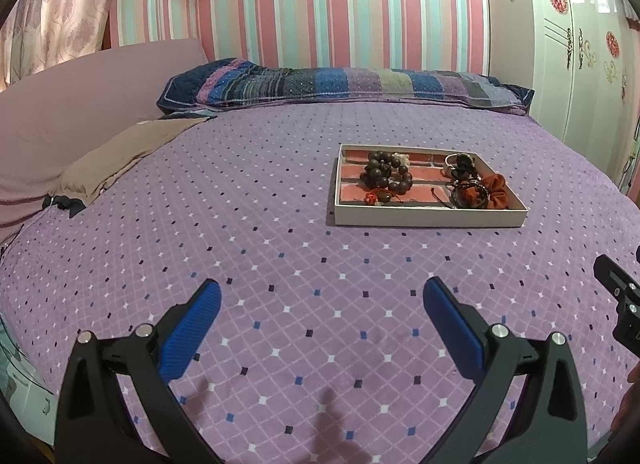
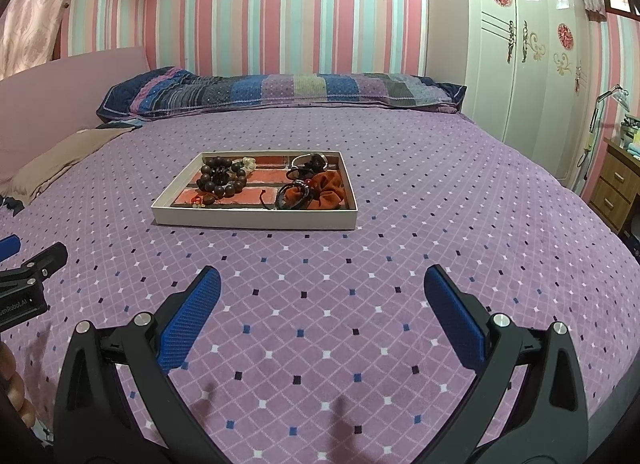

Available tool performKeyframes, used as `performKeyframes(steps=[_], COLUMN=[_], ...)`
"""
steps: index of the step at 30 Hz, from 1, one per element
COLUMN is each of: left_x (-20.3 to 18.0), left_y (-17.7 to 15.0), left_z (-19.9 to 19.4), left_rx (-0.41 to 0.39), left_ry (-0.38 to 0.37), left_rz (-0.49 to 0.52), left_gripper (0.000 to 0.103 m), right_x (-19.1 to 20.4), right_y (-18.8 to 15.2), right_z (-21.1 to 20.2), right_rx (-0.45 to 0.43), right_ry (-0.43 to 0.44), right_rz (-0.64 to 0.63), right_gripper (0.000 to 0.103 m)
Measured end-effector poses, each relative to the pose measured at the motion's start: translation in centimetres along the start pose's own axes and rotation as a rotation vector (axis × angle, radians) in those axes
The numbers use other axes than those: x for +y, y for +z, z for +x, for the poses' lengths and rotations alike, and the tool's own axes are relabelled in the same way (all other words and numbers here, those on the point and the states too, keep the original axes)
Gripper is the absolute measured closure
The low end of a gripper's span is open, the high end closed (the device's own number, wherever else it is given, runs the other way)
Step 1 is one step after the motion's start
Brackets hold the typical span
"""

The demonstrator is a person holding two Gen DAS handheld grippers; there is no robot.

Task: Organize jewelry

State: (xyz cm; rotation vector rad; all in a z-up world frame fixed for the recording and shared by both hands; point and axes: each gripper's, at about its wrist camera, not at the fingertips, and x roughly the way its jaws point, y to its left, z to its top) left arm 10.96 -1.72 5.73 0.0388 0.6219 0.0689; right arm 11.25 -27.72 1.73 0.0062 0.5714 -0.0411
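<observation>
A shallow white tray (image 1: 428,219) (image 2: 256,221) with a brick-patterned floor lies on the purple bedspread. It holds a dark wooden bead bracelet (image 1: 385,175) (image 2: 222,178), a small red-cord charm (image 1: 378,197) (image 2: 202,200), an orange scrunchie (image 1: 496,189) (image 2: 326,189), black bangles (image 1: 466,193) (image 2: 294,194) and a white ring piece (image 1: 452,162) (image 2: 308,160). My left gripper (image 1: 322,292) stands open and empty, short of the tray and left of it. My right gripper (image 2: 322,282) is open too, nothing between its blue pads, with the tray ahead to the left.
A patchwork pillow (image 1: 344,84) (image 2: 280,90) lies along the striped wall. A tan cloth (image 1: 120,156) sits at the bed's left side by a pink headboard. A white wardrobe (image 2: 528,44) and a wooden drawer unit (image 2: 616,184) stand to the right.
</observation>
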Motion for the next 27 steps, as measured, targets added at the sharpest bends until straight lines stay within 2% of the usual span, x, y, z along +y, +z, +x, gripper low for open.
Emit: performKeyframes(steps=[27], left_x=[-1.1], left_y=[-0.1], left_z=[-0.2], left_rx=[-0.018], left_ry=[-0.016], left_rz=[0.042], left_gripper=[0.004], right_x=[-0.1], right_y=[0.1], right_z=[0.0], right_rx=[-0.007], right_ry=[-0.006], right_rz=[-0.001], right_gripper=[0.004])
